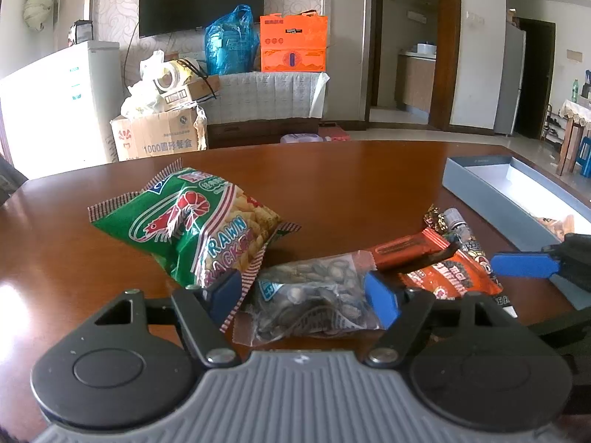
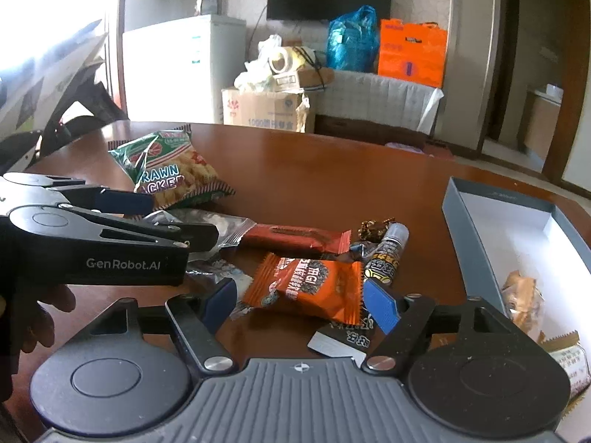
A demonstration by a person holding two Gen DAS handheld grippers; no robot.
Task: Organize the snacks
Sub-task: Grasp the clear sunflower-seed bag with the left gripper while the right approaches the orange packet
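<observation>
- Nearest the left wrist camera, the left hand-held gripper (image 1: 308, 291) stands spread around a clear packet of seeds (image 1: 314, 295); whether its pads touch is unclear.
- Near the right camera, the right hand-held gripper (image 2: 301, 297) is spread astride an orange packet (image 2: 314, 286), not pressing it.
- Beyond lie a brown bar (image 2: 295, 238) and, far left, the green prawn cracker bag (image 1: 192, 221) on the table (image 1: 351, 177).
- At right, the grey box (image 2: 458, 217) holds snacks.

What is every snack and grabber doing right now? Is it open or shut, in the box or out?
Left gripper: open, around seed bag.
Right gripper: open, around orange packet.
Seed bag: sealed, on table.
Orange packet: sealed, on table.
Prawn crackers: sealed, lying flat.
Box: open, some snacks inside.
</observation>
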